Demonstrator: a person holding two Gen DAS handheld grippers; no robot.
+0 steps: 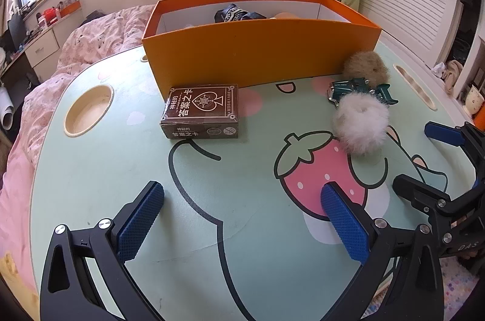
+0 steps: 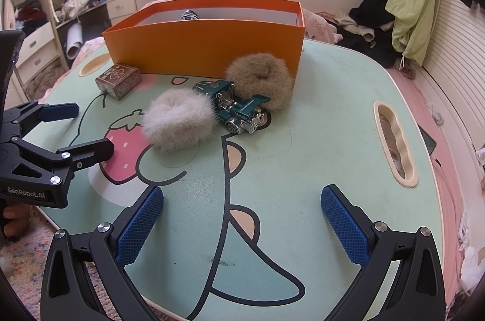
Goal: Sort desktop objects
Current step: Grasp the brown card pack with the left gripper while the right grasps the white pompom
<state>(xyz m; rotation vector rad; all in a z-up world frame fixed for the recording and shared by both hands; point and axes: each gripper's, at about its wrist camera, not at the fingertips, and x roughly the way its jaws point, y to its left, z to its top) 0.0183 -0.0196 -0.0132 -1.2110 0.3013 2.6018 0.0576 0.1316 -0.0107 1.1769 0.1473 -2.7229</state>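
Toy car (image 2: 239,108): long axis diagonal, between white scrunchie (image 2: 177,119) and brown scrunchie (image 2: 260,80).
Left gripper (image 1: 242,218): fingers spread, empty.
Right gripper (image 2: 242,218): fingers spread, empty.

Right gripper (image 2: 242,218) wide apart, empty, blue pads over the mint table (image 2: 318,139) near its front edge. Left gripper (image 2: 81,127) at far left, also spread, nothing between its fingers, over the strawberry print (image 2: 124,151). Orange box (image 2: 209,48) at the back of the table, open top, a dark patterned item (image 2: 188,15) poking above the rim. White scrunchie (image 2: 178,119) mid-table, touching the teal toy car (image 2: 239,110) on its right. Tan scrunchie (image 2: 260,78) behind the car, against the box front. Brown card box (image 2: 118,81) left of them, near the box corner. Slot handle (image 2: 394,145) cut in the table's right side.
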